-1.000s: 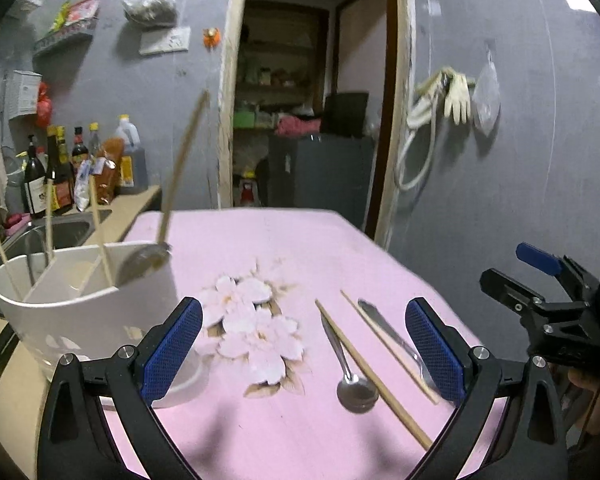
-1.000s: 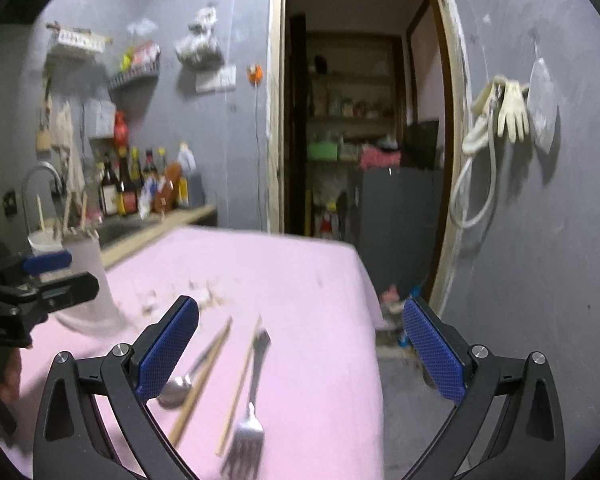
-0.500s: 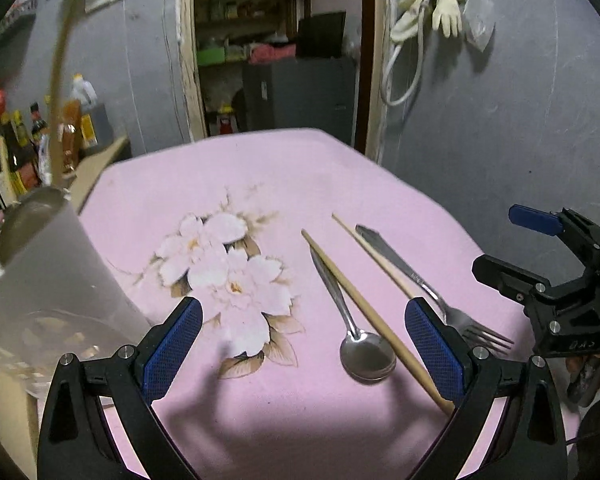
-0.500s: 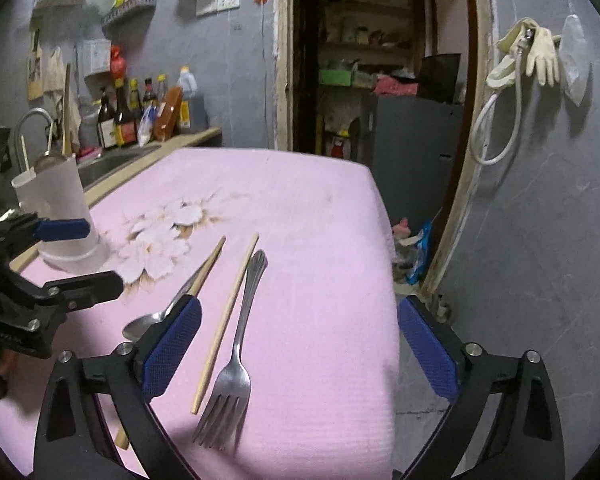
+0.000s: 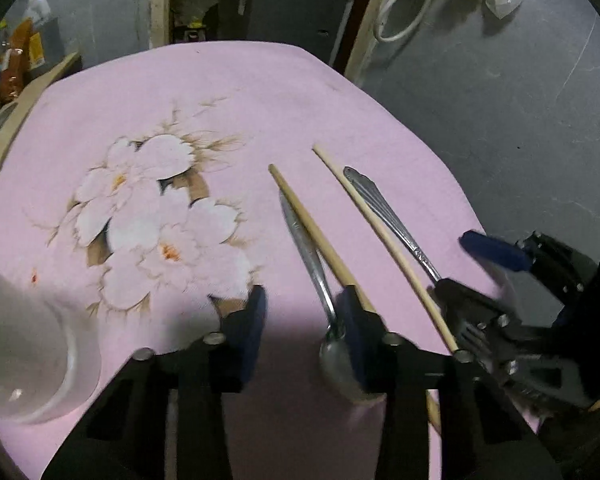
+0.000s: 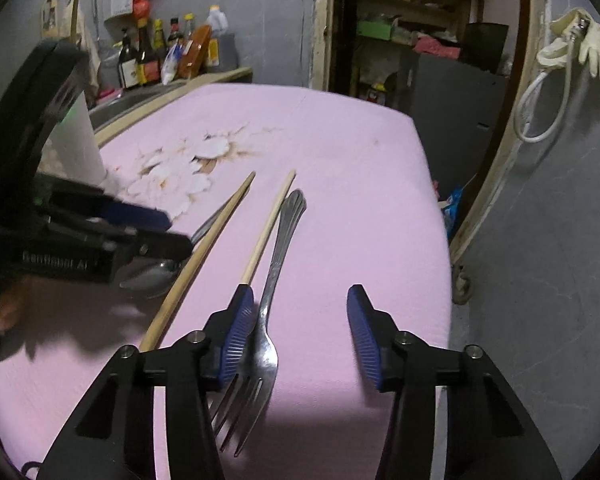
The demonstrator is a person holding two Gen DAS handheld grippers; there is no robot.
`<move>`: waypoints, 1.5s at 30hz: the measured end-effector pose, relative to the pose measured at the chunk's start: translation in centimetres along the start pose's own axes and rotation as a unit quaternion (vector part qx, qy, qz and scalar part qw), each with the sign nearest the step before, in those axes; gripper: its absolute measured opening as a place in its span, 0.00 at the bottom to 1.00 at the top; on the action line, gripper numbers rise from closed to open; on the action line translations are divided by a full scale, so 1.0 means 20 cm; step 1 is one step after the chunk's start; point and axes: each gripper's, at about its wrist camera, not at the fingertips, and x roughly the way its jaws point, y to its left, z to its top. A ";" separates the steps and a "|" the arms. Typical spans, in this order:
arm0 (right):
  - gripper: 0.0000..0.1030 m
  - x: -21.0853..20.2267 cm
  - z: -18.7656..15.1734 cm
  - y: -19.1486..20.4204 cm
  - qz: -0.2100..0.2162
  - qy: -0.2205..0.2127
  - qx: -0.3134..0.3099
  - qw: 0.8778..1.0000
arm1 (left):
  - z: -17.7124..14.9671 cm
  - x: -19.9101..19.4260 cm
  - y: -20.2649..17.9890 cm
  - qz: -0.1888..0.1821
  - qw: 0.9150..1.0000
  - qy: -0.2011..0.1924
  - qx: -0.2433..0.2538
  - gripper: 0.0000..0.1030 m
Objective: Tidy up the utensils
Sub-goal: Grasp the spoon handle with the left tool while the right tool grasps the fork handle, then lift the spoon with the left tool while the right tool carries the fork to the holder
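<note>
Right hand-held gripper [image 6: 300, 332] straddles fork [image 6: 276, 280], fingers apart.

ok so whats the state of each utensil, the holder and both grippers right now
silver metal spoon: flat on the pink cloth, not gripped
darker wooden chopstick: lying across the spoon's handle
pale thin chopstick: flat, beside the fork
silver metal fork: flat, not gripped
white plastic utensil holder: upright
left gripper: open, low over the spoon
right gripper: open, low over the fork

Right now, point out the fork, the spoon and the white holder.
fork [image 6: 278, 256]: right wrist view, mid-handle.
spoon [image 5: 306, 248]: left wrist view, handle.
white holder [image 5: 32, 360]: left wrist view, side wall near its base.
</note>
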 end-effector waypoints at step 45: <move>0.09 0.13 0.10 0.03 -0.004 0.029 -0.030 0.999 | -0.06 -0.07 0.07 0.051 0.999 0.014 0.000 0.04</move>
